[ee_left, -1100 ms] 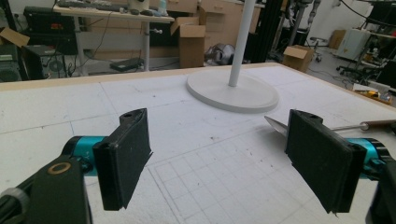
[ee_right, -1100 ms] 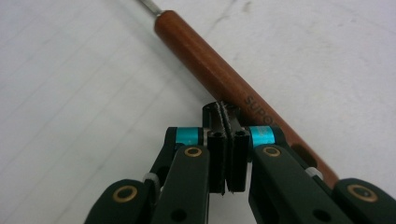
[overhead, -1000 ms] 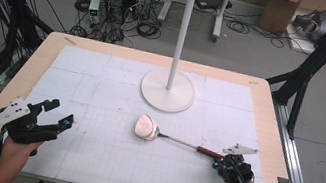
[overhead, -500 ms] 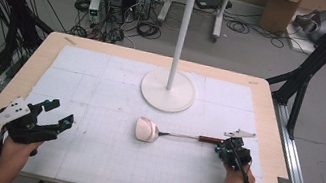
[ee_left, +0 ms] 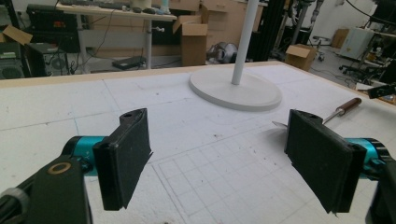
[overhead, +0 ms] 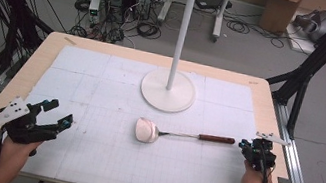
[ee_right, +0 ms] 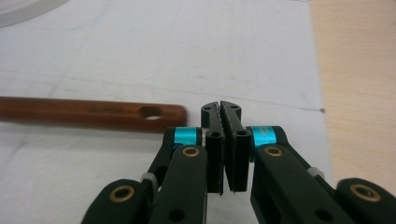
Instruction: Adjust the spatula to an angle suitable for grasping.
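While the left gripper view cuts the ladle (ee_left: pixel 338 110) down to its brown handle and a sliver of metal behind one pad, the high view lays the whole ladle (overhead: pixel 178 135) out on the white mat (overhead: pixel 100 90), bowl just in front of the white stand's base (overhead: pixel 168 92), handle pointing right. The right gripper (overhead: pixel 248 148) rests just past the handle end, jaws pressed together on nothing; its own view shows the wooden handle (ee_right: pixel 88 114) with its hanging hole. The left gripper (overhead: pixel 59 114), held low near the mat's corner, gapes wide and empty.
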`<state>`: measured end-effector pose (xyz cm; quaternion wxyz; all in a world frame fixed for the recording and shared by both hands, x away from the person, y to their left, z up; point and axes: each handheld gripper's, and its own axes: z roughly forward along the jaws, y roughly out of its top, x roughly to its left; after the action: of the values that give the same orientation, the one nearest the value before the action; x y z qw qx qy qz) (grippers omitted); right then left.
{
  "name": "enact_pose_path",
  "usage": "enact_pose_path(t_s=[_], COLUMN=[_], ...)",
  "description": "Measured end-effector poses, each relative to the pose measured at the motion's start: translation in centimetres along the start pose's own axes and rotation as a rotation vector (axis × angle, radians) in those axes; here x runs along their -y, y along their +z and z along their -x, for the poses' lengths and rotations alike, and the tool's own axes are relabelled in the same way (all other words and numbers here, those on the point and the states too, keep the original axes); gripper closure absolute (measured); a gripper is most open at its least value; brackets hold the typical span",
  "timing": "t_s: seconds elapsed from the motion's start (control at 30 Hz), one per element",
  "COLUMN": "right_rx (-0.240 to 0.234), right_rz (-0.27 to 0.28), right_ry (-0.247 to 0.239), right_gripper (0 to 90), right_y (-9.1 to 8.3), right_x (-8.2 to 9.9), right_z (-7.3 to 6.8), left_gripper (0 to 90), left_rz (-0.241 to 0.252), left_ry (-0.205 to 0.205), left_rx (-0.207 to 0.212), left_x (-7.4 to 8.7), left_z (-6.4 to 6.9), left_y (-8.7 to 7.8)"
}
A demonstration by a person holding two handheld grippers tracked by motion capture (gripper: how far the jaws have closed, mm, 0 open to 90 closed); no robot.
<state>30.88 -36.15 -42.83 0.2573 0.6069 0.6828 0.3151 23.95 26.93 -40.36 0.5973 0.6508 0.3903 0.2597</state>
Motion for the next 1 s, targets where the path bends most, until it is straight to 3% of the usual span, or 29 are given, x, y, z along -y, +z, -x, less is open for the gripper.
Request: enact_pose_path(t_s=[0.07, 0.17, 0.37, 0.53, 0.7, 1.0], right_rx=[-0.005, 0.003, -0.019, -0.033, -0.082, -0.156], right_rz=[-0.009, -0.023, -0.046, -0.046, -0.039, -0.027], right_ry=[-0.007, -0.074, -0.12, -0.136, -0.131, -0.168], right_gripper=[88.4, 88.6, 89.5, 89.6, 89.7, 89.7], right_y=[0.5, 1.6, 2.3, 2.6, 2.7, 3.7], right_x=[-0.1, -0.5, -0.6, -0.7, -0.7, -1.2], right_z=[0.1, -0.3, -0.5, -0.8, -0.7, -3.4], left_gripper=[22.8, 22.7, 22.8, 22.8, 22.8, 22.9], left_rz=[-0.002, 0.0, 0.002, 0.002, 0.001, 0.005], left_ry=[0.001, -0.003, -0.004, -0.004, -0.008, -0.015], left_rx=[-0.002, -0.005, -0.009, -0.008, -0.008, -0.012], left_x=[0.0, 0.0, 0.0, 0.0, 0.0, 0.0], left_z=[0.0, -0.1, -0.3, -0.3, -0.4, -0.5], left_y=[0.0, -0.1, -0.2, -0.2, -0.2, -0.3])
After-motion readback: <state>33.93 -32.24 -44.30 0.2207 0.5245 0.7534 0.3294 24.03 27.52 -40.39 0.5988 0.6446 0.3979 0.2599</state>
